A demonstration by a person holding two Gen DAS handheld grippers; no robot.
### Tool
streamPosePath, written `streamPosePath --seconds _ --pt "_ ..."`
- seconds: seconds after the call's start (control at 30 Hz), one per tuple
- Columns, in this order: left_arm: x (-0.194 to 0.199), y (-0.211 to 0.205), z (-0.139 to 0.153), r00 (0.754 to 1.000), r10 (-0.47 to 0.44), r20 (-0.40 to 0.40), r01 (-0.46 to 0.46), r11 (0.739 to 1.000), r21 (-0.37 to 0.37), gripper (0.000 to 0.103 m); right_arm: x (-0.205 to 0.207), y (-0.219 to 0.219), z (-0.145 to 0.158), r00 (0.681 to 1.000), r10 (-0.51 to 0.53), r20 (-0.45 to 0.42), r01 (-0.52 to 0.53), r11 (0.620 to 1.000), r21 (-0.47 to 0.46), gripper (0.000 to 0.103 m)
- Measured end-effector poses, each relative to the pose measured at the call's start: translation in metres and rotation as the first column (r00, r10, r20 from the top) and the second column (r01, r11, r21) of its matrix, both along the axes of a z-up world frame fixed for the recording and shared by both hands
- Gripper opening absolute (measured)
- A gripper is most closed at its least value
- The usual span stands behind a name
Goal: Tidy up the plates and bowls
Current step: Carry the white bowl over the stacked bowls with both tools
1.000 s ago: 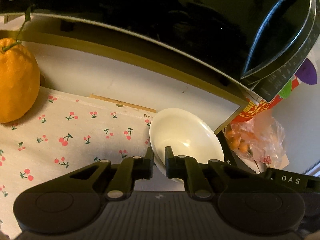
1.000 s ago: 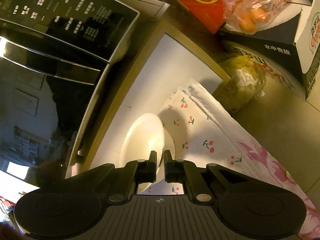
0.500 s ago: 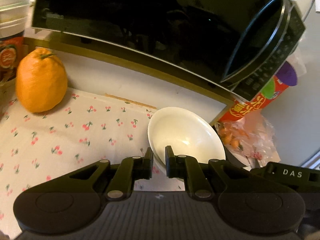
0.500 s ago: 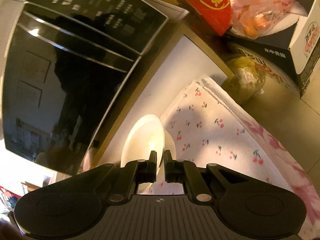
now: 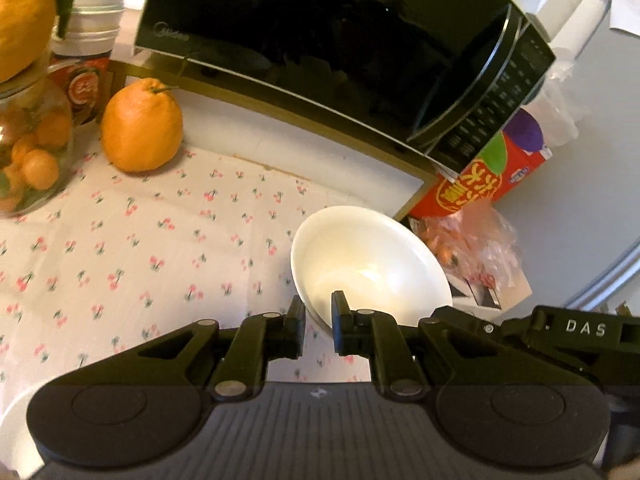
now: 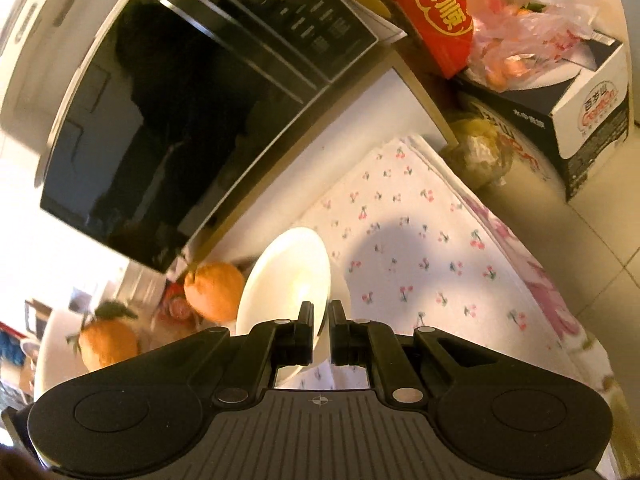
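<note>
White bowl [image 5: 370,256] pinched by both hand-held grippers, left [image 5: 317,322] and right [image 6: 321,330].

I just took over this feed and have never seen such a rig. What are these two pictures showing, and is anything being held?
There is no robot arm: a person holds a two-finger tool in each hand, with a camera on each looking along its fingers. The left gripper clamps the rim of a white ceramic bowl. The right gripper pinches what looks like the same bowl, seen edge-on. Below lies a cherry-print white cloth, with a large bumpy orange fruit on it and a black microwave oven behind.
</note>
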State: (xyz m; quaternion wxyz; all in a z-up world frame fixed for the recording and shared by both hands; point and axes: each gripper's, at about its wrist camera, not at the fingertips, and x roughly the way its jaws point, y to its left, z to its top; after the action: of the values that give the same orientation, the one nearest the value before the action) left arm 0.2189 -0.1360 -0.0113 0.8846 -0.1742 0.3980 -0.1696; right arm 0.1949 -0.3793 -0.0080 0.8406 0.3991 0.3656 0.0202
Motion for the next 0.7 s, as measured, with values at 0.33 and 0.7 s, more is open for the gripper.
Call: streamPosePath --seconds 0.33,0.7 --pt "-0.049 0.014 0.016 0.998 -0.056 0.035 0.056 0.998 -0.004 0.013 -0.044 0.02 0.028 0.999 0.026 -0.044 -0.03 0.995 -0.094 0.009" --pt "-0.088 0.02 0.018 0.985 -0.146 0.087 0.144 0.989 0.029 0.014 -0.085 0.035 0.034 0.999 0.004 -0.043 -0.01 0.989 -0.144 0.009"
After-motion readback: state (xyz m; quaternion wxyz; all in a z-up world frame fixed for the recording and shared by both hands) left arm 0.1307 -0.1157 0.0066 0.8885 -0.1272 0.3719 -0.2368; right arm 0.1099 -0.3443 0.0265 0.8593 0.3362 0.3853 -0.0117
